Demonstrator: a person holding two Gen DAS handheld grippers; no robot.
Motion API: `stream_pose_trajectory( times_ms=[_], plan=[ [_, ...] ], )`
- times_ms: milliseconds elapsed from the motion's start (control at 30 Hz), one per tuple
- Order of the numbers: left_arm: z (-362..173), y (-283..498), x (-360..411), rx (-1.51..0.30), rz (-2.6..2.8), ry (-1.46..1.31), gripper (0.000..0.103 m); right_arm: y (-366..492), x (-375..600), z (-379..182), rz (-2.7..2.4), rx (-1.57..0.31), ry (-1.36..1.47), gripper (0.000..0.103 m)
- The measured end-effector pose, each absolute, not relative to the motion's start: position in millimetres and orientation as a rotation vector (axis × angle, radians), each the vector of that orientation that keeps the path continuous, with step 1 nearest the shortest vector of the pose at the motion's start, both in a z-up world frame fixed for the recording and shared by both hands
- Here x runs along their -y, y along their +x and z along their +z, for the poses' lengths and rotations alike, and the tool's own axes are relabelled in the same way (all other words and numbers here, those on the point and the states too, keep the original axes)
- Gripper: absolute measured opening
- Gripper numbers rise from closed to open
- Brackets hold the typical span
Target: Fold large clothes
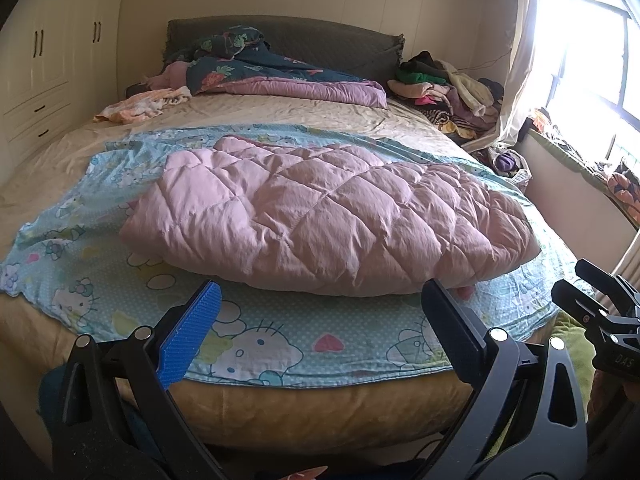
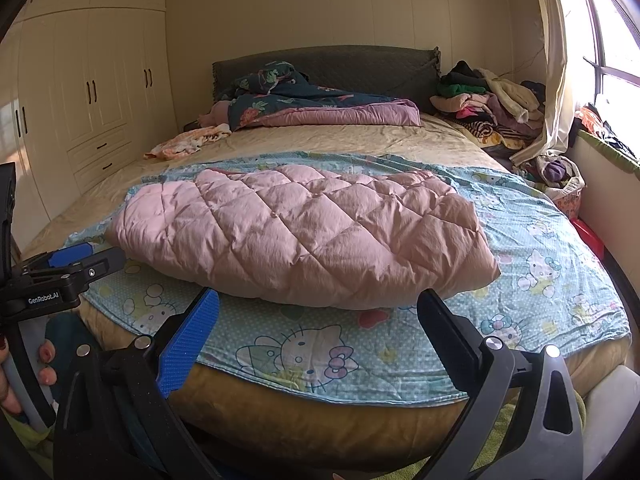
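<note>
A pink quilted padded garment [image 1: 320,216] lies folded into a long bundle on a light blue cartoon-cat sheet [image 1: 260,344] at the foot of the bed; it also shows in the right wrist view [image 2: 304,232]. My left gripper [image 1: 320,332] is open and empty, held just short of the garment's near edge, over the sheet. My right gripper [image 2: 316,336] is open and empty, also just short of the near edge. The right gripper shows at the right edge of the left wrist view [image 1: 600,320]; the left gripper shows at the left edge of the right wrist view [image 2: 68,268].
The bed's beige sheet [image 1: 280,112] extends behind, with a dark floral and purple duvet [image 1: 280,76] by the headboard and an orange cloth [image 1: 140,108]. A heap of clothes [image 1: 452,92] lies at the back right. Wardrobes [image 2: 80,92] stand on the left, a window sill [image 1: 580,168] on the right.
</note>
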State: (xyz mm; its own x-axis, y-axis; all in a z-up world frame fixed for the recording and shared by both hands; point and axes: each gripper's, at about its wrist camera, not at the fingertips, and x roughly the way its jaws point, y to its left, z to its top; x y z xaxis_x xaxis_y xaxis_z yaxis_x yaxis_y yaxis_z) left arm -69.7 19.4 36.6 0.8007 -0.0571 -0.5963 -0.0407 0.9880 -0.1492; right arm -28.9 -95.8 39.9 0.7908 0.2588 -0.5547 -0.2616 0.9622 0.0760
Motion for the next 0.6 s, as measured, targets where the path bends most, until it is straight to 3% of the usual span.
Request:
stream_pose_trajectory(
  times_ms=[600],
  plan=[
    [39.3,-69.6,-23.1,-0.642,-0.001,-0.15,0.094,-28.2,95.4,40.4,0.279,-0.596,-0.007,0.099]
  ],
)
